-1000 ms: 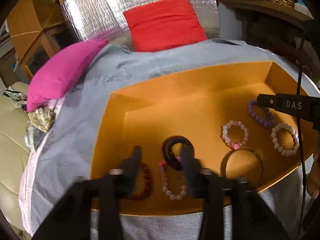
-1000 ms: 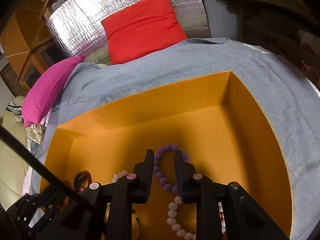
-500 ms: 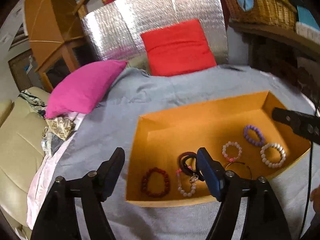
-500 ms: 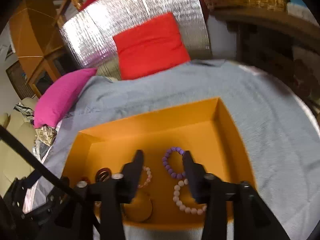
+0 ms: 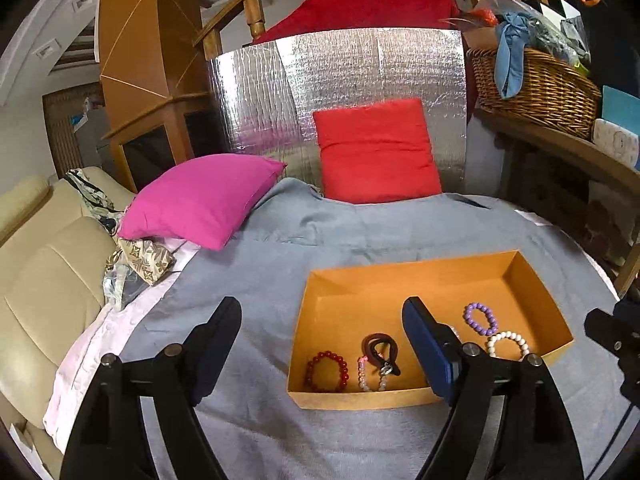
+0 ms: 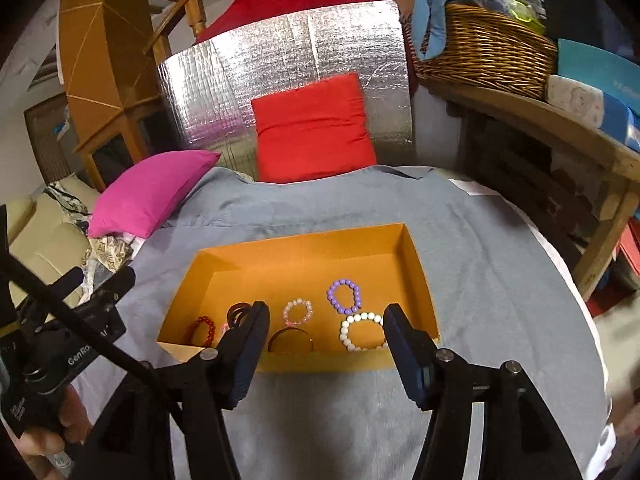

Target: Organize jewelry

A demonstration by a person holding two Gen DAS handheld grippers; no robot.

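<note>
While both jaws are opening with nothing between them, the left hand-held gripper [image 5: 320,332] stands wide and the right hand-held gripper [image 6: 326,326] less wide. Inside the shallow orange cardboard box [image 6: 304,248] on the grey cloth [image 6: 480,248] lie a dark red bead bracelet [image 5: 326,370], a purple bead bracelet [image 6: 344,295] and a white bead bracelet [image 6: 362,331].

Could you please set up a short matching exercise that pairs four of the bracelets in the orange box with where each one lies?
Things:
1. purple bead bracelet
2. white bead bracelet
3. dark red bead bracelet
4. pink bead bracelet

Places in the orange box, as the right wrist view shows it:
A. far left, by the near wall
B. middle of the box floor
C. right side, nearer the near wall
D. right side, just beyond the white one

Pairs: 1-D, 2-C, 3-A, 4-B
</note>
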